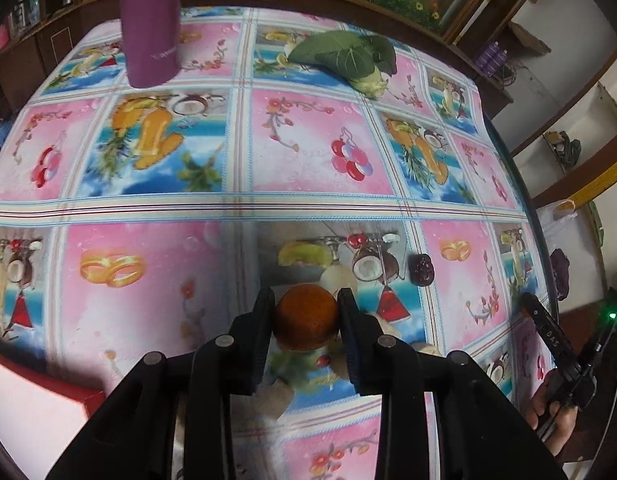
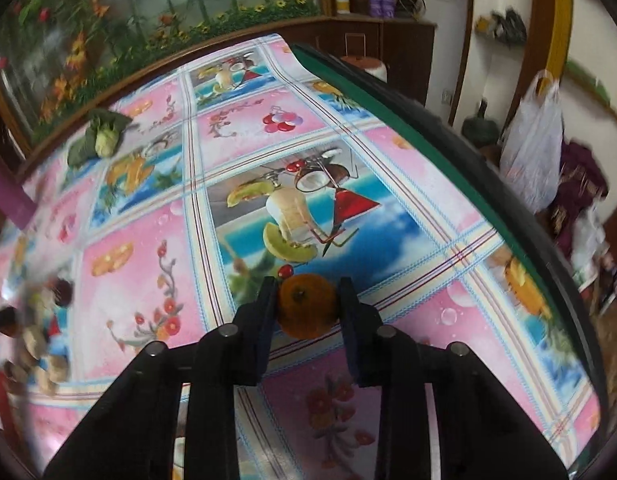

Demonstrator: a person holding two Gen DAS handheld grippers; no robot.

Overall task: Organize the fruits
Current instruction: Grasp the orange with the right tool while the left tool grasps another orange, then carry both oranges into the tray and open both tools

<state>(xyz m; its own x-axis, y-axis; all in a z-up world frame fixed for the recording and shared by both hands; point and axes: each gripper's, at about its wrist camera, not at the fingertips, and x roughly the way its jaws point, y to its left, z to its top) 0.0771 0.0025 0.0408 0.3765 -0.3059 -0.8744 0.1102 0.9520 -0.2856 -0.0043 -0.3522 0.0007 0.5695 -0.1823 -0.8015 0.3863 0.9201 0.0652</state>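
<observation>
Oranges [image 1: 306,317] clamped in both claws, cabbage [image 1: 348,58] beyond

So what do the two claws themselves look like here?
Both are matte black plastic. The left claw and right claw each have two flat rectangular fingers on angular linkage arms with round grey pivot pins. In the left view, the right claw's body carries white lettering and a green light nearby.

Open tablecloth [image 1: 308,152] ahead; purple cylinder [image 1: 150,24] far left and leafy vegetable [image 1: 348,58] far right obstruct.
</observation>
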